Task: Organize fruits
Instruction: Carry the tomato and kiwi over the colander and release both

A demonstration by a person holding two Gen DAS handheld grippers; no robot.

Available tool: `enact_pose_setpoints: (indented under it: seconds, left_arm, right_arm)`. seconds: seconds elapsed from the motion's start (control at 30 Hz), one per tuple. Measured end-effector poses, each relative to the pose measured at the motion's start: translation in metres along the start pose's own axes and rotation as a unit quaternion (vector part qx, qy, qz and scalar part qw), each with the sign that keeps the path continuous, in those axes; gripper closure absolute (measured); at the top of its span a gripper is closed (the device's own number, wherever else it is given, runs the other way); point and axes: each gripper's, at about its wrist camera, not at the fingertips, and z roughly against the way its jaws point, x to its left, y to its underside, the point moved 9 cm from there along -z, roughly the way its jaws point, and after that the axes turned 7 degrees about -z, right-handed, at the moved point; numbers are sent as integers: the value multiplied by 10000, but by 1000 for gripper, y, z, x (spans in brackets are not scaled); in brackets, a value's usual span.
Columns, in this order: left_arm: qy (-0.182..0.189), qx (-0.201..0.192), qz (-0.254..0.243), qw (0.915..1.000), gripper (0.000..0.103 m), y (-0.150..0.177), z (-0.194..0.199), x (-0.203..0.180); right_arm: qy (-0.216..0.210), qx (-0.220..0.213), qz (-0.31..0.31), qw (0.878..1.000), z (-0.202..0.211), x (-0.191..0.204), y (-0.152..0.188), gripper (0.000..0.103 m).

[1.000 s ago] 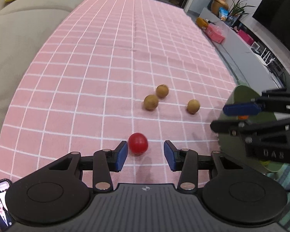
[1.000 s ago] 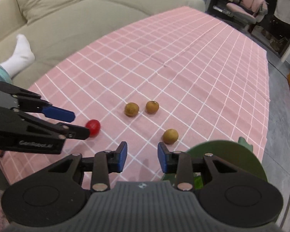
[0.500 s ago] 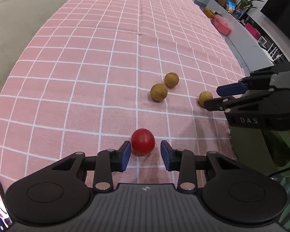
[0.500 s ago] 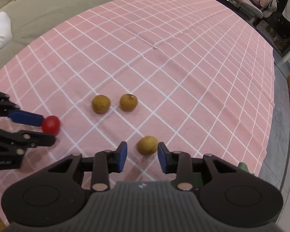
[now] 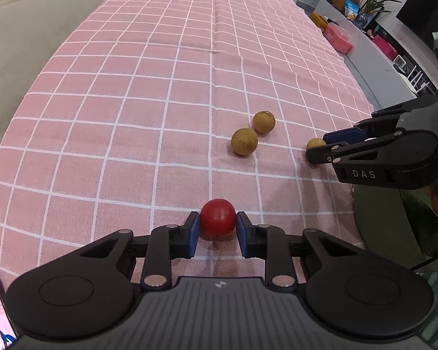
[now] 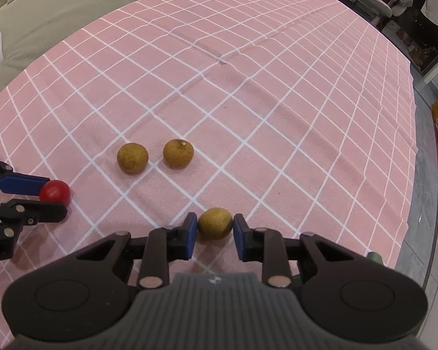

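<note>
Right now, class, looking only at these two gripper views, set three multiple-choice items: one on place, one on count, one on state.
1. The red tomato sits:
A. between the left gripper's pads
B. beside the right gripper
C. off the cloth

2. How many brown fruits are there?
A. two
B. three
C. five

3. The right gripper is:
A. wide open
B. shut on nothing
C. shut on a brown fruit

Key:
1 A, pads press both its sides.
2 B, the pair plus the held one.
3 C, pads touch both its sides.
</note>
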Motion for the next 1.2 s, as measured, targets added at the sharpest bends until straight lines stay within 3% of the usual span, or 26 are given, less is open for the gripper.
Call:
enact_pose_setpoints:
  seconds: [0.27, 0.53, 0.87, 1.2]
  left_arm:
    - [-62, -111, -78, 9999, 74, -4, 14, -4]
    - [47, -385, -181, 9991, 74, -13, 48, -29]
    - [530, -757, -659, 9935, 74, -36, 80, -109]
    - [877, -576, -1267, 9864, 74, -57, 55, -186]
  right_arm:
    - [-36, -360, -169, 9992, 31, 1, -2, 80]
    - [-450, -935, -856, 9909, 96, -4, 12, 80]
    - [-365, -1278, -1516, 9795, 152, -41, 62, 80]
    - [-147, -1125, -2197, 9690, 152, -92, 116, 80]
